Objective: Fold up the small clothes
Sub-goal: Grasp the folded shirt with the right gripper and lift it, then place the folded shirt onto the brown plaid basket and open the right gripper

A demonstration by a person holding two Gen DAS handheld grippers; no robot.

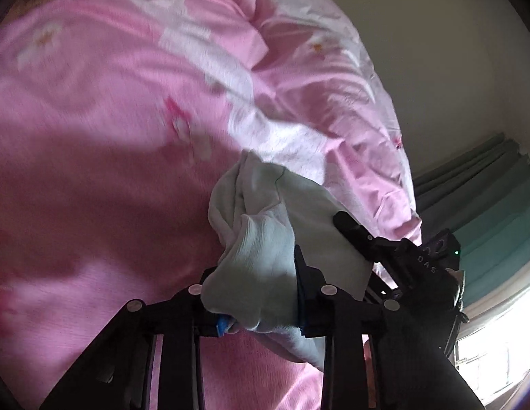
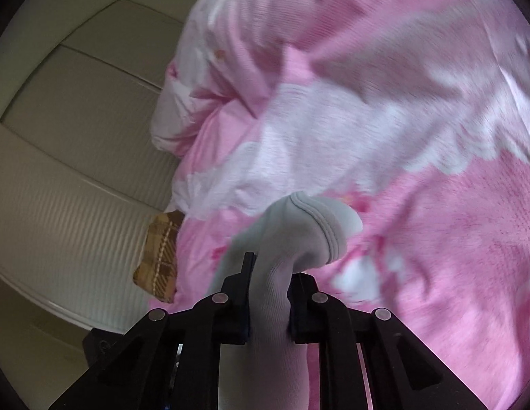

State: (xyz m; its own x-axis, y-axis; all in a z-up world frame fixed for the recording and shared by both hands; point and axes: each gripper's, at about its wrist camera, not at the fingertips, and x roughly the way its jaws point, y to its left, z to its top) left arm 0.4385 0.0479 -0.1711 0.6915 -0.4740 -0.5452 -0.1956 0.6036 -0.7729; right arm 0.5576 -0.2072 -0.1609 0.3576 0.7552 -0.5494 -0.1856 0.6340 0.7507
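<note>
A small pale grey-white sock (image 1: 261, 239) hangs bunched above the pink bed. My left gripper (image 1: 254, 273) is shut on one end of it, and the cloth drapes over and hides the left finger. In the left wrist view my right gripper (image 1: 353, 232) holds the cloth's far side at the right, close by. The right wrist view shows the sock's ribbed cuff (image 2: 319, 225) sticking up past the fingertips. There my right gripper (image 2: 271, 273) pinches the sock tightly just below the cuff.
A rumpled pink floral duvet (image 1: 128, 102) covers the bed beneath both grippers. A brown plaid cushion (image 2: 159, 256) lies at the bed's edge beside white panelled doors (image 2: 77, 136). Teal curtains (image 1: 487, 205) and a bright window (image 1: 497, 358) stand at the right.
</note>
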